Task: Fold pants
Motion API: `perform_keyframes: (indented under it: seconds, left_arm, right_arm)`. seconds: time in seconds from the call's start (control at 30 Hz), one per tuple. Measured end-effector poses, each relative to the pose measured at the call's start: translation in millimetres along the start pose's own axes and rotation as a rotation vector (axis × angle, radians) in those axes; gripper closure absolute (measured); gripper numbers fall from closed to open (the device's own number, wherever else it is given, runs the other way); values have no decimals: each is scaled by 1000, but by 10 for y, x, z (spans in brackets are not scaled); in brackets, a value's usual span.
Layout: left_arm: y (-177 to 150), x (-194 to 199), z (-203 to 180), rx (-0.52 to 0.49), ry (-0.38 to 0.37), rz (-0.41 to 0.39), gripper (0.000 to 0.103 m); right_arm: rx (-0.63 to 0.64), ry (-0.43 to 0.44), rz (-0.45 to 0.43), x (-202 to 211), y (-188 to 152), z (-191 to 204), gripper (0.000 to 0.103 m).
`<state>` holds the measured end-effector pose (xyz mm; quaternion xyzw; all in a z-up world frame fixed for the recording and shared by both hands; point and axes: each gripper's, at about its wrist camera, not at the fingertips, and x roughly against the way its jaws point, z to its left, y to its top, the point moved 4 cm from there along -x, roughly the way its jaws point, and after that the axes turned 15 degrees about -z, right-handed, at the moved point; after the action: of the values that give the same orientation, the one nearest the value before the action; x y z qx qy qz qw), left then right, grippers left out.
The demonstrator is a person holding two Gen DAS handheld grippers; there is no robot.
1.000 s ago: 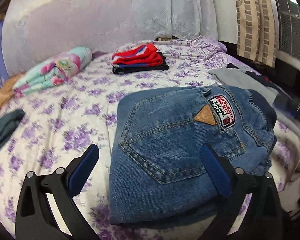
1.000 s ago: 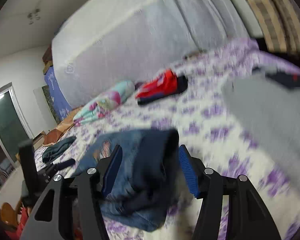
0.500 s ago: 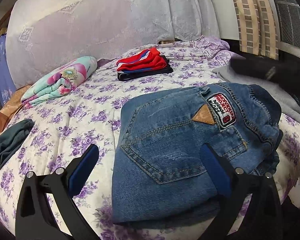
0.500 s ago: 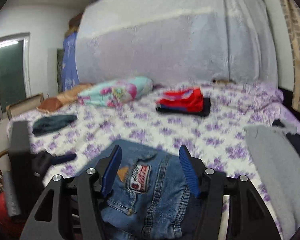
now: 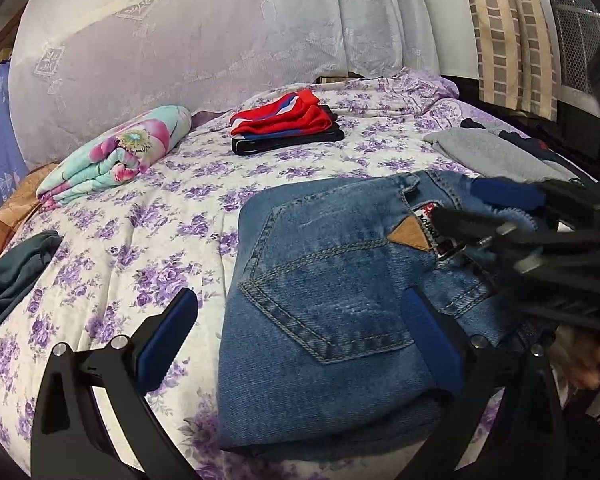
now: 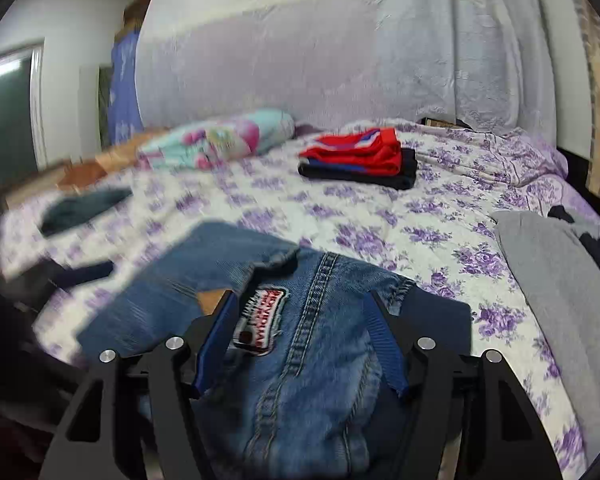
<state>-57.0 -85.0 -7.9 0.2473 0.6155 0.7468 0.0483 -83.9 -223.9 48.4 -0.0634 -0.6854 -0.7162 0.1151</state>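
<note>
In the left wrist view, a dark cloth (image 5: 12,272) lies at far left of the bed (image 5: 172,208), a floral blanket (image 5: 116,156) upper left. The left tool (image 5: 300,336) spreads wide at the bottom, one finger over the folded jeans (image 5: 328,292) at lower centre. The right tool (image 5: 496,212) reaches in from the right, spread over the waistband. Red clothes (image 5: 284,120) sit top centre, a grey garment (image 5: 496,152) upper right.

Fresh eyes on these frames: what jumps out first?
The folded jeans fill the near edge of the flowered bed, with both open grippers, left and right, over them. Farther back lies a red and dark stack of folded clothes, beside a rolled floral blanket.
</note>
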Motion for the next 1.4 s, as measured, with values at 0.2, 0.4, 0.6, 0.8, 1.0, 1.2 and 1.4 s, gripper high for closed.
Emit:
perform_keyframes:
  seconds: [0.2,0.4,0.6,0.8,1.0,1.2,1.4]
  left_arm:
    - [-12,-1,3,9,-3,-1,4]
    - [-26,-1,20,21,-26,21,4]
    - [118,205,195,17,23,-29,4]
    - [547,213,337,-63,115,-112,4]
    - [262,-743,331,-68,87,132,4]
    - [198,-594,436,-9,68,109,5]
    - [115,51,357,1,-7,41,5]
  right_arm:
    - [-14,-53,-93,370,143,-125,27]
    - [23,-149,51,126,-354,-334,9]
    - [-330,32,128,35,-516,-727,9]
    - [-316,26,112,71,-519,-687,9]
    - [-315,26,108,92,-512,-692,8]
    - [-319,36,112,94,-513,-697,6]
    - [-328,37,110,92,-511,-708,6]
